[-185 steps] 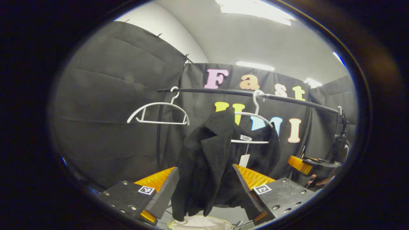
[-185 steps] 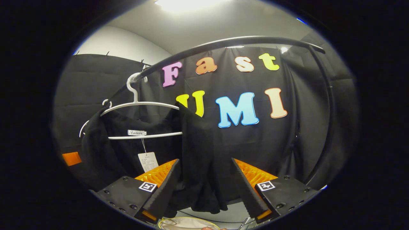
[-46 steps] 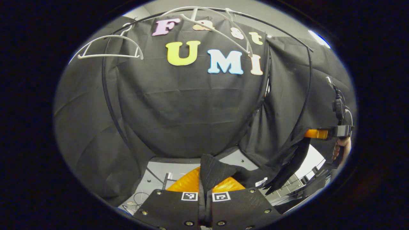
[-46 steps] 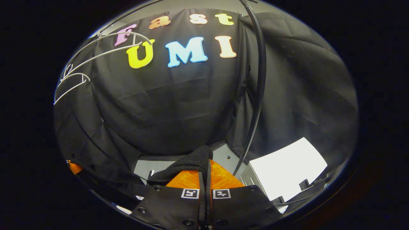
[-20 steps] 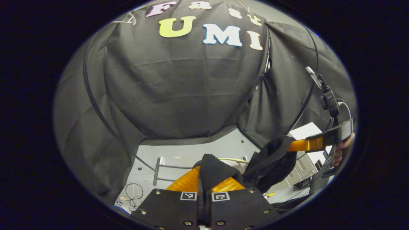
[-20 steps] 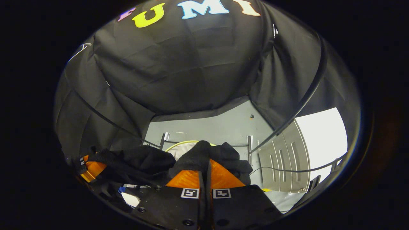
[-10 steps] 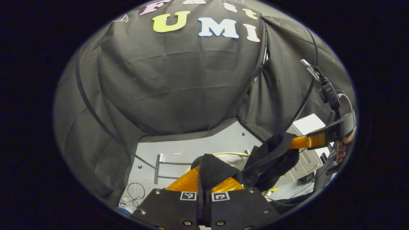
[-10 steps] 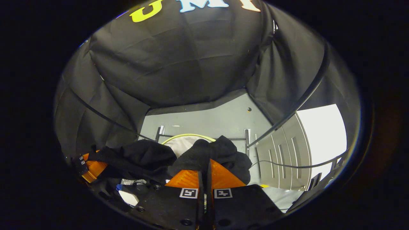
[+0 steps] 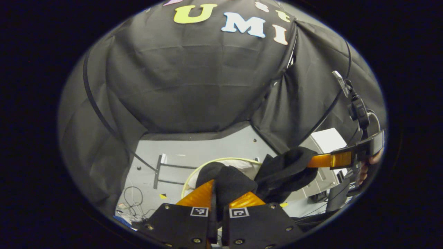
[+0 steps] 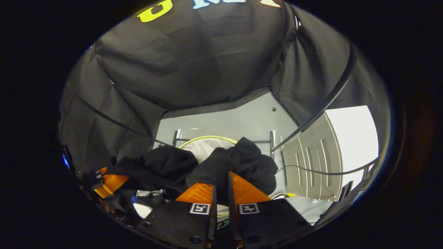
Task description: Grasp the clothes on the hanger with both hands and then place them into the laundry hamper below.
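- Left gripper [image 9: 217,193]: jaws nearly closed, pinching a fold of the black garment [image 9: 283,171], as half a second ago.
- Right gripper [image 10: 220,188]: a narrow gap now shows between the jaws, slightly wider than in the frame half a second back; a fold of the black garment [image 10: 225,166] stands in that gap, gripped.
- Garment: bunched between the two grippers, hanging just above the laundry hamper [image 9: 221,161]; nine seconds ago it hung on a white hanger at the rail.
- Laundry hamper [image 10: 204,142]: white with a yellow-green rim, on the grey floor [image 10: 235,124]; more of its opening shows in both views than a second ago.
- In the left gripper view, the right gripper [image 9: 325,160] sits at the right edge, held by a hand [image 9: 367,167].
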